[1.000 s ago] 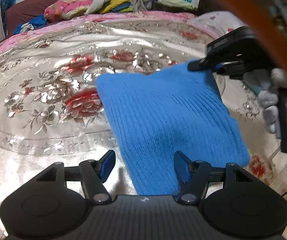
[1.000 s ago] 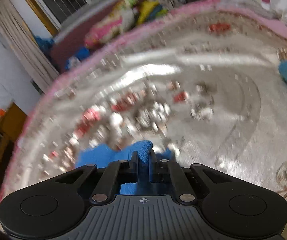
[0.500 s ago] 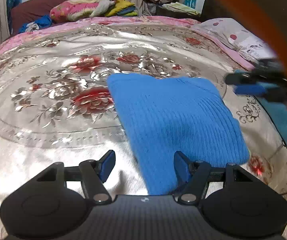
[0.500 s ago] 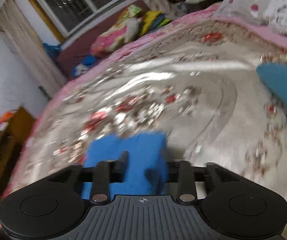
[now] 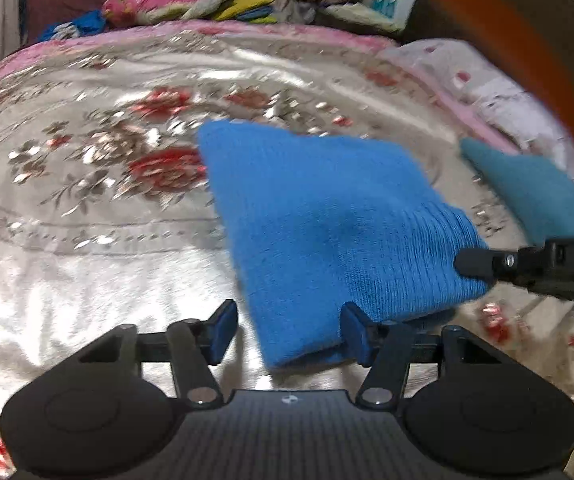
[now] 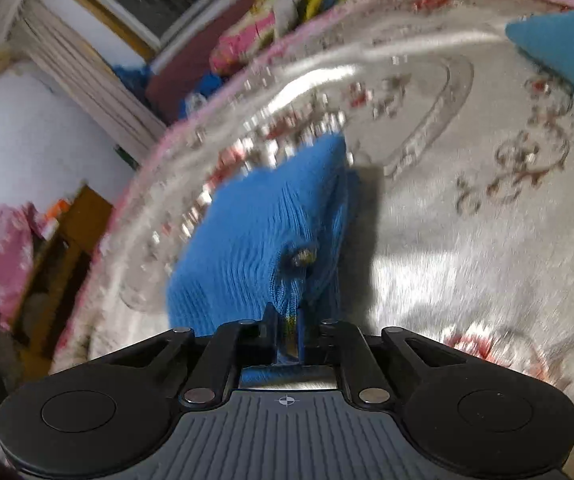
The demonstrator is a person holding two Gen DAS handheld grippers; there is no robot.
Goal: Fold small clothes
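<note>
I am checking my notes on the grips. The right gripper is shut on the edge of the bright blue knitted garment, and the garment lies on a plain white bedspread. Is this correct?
Not quite. The right gripper is indeed shut on the blue knitted garment, but the bedspread is not plain white: it is shiny silver with red flowers, as the left wrist view shows.

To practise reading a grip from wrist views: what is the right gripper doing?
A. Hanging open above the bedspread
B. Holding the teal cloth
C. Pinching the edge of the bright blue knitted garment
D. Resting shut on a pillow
C: in the right wrist view the right gripper has its jaws closed on bunched ribbed fabric of the bright blue knitted garment, while the teal cloth lies apart, untouched.
</note>
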